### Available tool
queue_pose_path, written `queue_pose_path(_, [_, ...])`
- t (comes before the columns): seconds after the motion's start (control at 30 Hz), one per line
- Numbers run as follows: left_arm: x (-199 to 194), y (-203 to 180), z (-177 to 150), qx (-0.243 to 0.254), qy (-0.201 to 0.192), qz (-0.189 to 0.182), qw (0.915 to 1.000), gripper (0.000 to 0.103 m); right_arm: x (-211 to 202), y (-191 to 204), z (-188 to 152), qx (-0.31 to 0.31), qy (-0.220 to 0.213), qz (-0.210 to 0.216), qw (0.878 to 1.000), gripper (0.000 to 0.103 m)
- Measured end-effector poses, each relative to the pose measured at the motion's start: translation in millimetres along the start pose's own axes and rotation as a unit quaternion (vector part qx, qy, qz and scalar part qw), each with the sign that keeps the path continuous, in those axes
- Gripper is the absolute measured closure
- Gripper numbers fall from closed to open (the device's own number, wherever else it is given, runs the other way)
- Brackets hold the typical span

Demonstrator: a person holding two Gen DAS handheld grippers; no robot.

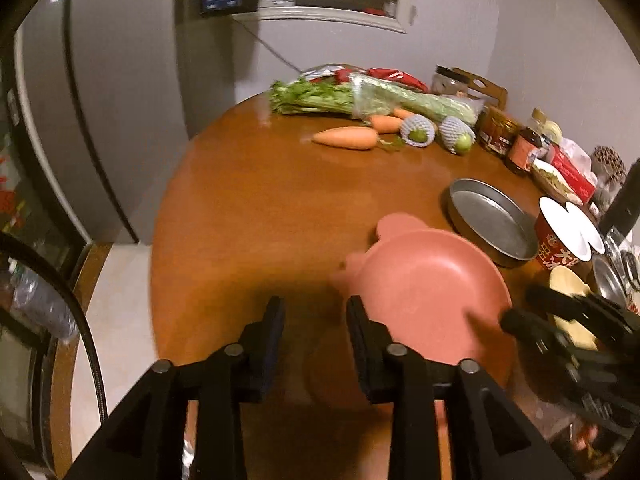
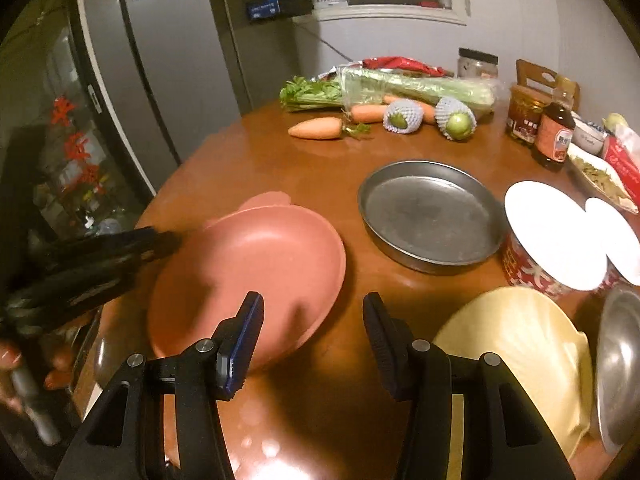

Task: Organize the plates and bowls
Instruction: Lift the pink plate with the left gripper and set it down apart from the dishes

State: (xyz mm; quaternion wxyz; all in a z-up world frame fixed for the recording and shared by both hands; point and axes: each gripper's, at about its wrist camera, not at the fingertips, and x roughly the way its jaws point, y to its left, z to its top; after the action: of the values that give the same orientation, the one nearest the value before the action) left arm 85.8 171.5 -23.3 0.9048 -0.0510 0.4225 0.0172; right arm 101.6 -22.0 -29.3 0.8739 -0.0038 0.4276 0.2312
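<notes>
Two grippers frame our view — the left gripper and the right gripper both gape wide at the bottom of their frames, holding nothing. Between them we see the pink plate on the brown table, a yellow plate lower right. Farther back sits the metal pan — carrots beyond.
</notes>
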Motion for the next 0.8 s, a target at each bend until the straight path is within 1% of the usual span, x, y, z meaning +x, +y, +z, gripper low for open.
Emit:
queue_pose_path(0.13, [-15.6, 4.0, -28.3, -0.034, 0.012, -0.001, 0.9993, 0.061, 13.3, -1.0, 4.4, 0.0, 0.006, 0.002, 1.0, 0.05])
queue_pose_path(0.2, [-21.8, 4.4, -39.0, -0.052, 0.014, -0.009, 0.9985, 0.051, 19.5, -0.7, 5.9, -0.003, 0.009, -0.004, 1.0, 0.05])
queue_pose_path(0.27, [-26.1, 1.4, -45.4, -0.068, 0.01, -0.016, 0.9975, 0.05, 25.9, -0.6, 7.2, -0.006, 0.013, -0.003, 1.0, 0.05])
queue_pose_path(0.33, [-26.0, -6.0, -48.2, -0.072, 0.011, -0.027, 0.997, 0.049, 29.7, 0.1, 8.3, -0.005, 0.014, 0.001, 1.0, 0.05])
queue_pose_path(0.47, [-15.1, -17.5, -45.5, -0.076, 0.021, -0.044, 0.9959, 0.05, 32.5, 4.8, 7.3, -0.018, 0.016, 0.003, 1.0, 0.056])
queue_pose_path(0.53, [-7.5, -19.3, -44.5, -0.078, 0.028, -0.053, 0.9951, 0.053, 31.3, 7.2, 5.5, -0.027, 0.014, 0.003, 1.0, 0.059])
queue_pose_path(0.57, [-3.6, -19.7, -43.2, -0.079, 0.032, -0.053, 0.9949, 0.06, 30.5, 7.8, 4.4, -0.029, 0.015, 0.007, 0.999, 0.06])
queue_pose_path(0.6, [-1.0, -19.7, -42.3, -0.079, 0.034, -0.054, 0.9949, 0.064, 29.8, 8.6, 3.2, -0.031, 0.016, 0.009, 0.999, 0.06])
queue_pose_path(0.63, [1.3, -19.8, -41.1, -0.075, 0.032, -0.049, 0.9954, 0.065, 28.6, 9.3, 2.2, -0.034, 0.016, 0.011, 0.999, 0.061])
queue_pose_path(0.7, [4.4, -17.9, -37.7, -0.073, 0.029, -0.041, 0.996, 0.07, 27.5, 10.8, 0.7, -0.04, 0.015, 0.008, 0.999, 0.061])
queue_pose_path(0.8, [10.2, -13.2, -31.1, -0.072, 0.029, -0.039, 0.9962, 0.074, 27.2, 12.2, -1.5, -0.044, 0.013, 0.004, 0.999, 0.061])
